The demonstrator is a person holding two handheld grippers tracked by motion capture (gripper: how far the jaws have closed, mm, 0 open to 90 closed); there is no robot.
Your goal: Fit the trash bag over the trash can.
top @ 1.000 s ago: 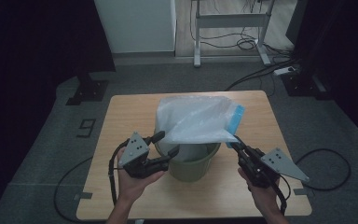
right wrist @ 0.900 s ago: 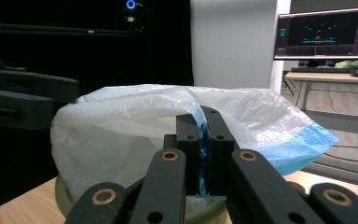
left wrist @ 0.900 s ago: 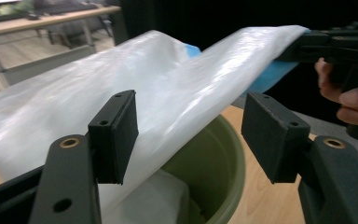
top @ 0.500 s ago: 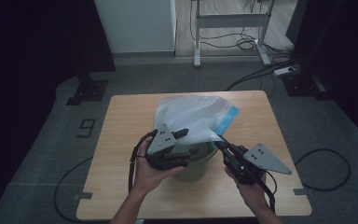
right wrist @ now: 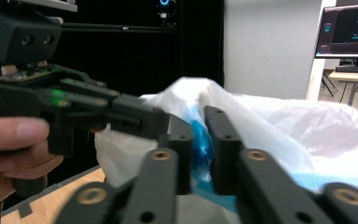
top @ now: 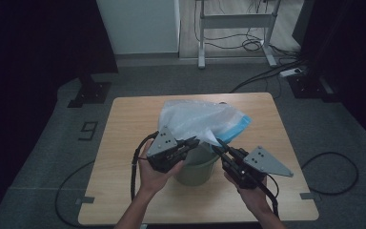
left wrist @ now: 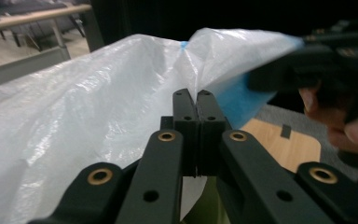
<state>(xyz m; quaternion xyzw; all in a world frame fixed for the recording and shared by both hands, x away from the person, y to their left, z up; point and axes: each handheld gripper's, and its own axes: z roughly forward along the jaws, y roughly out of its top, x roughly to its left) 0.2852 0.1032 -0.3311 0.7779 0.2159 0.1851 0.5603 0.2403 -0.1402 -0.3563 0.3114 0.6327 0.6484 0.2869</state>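
Between the two grippers: one thin, crinkled bag (top: pixel 198 119) of clear plastic with a blue edge, over one round green bin (top: pixel 198 164).
Writing: a "9" mark (top: pixel 89 130) on the grey floor, left of the left gripper; I can read no brand.
Left gripper (top: pixel 194 141): black jaws have just been closing and now are pressed together on a fold of the bag film, at the bin's near left rim.
Right gripper (top: pixel 218 146): jaws have just been opening; a small gap stands between them with the blue bag edge inside, pads not pressing it.
Table (top: pixel 124 143): one, pale wood, rounded corners, under both grippers.
Hands: two, one on each gripper.
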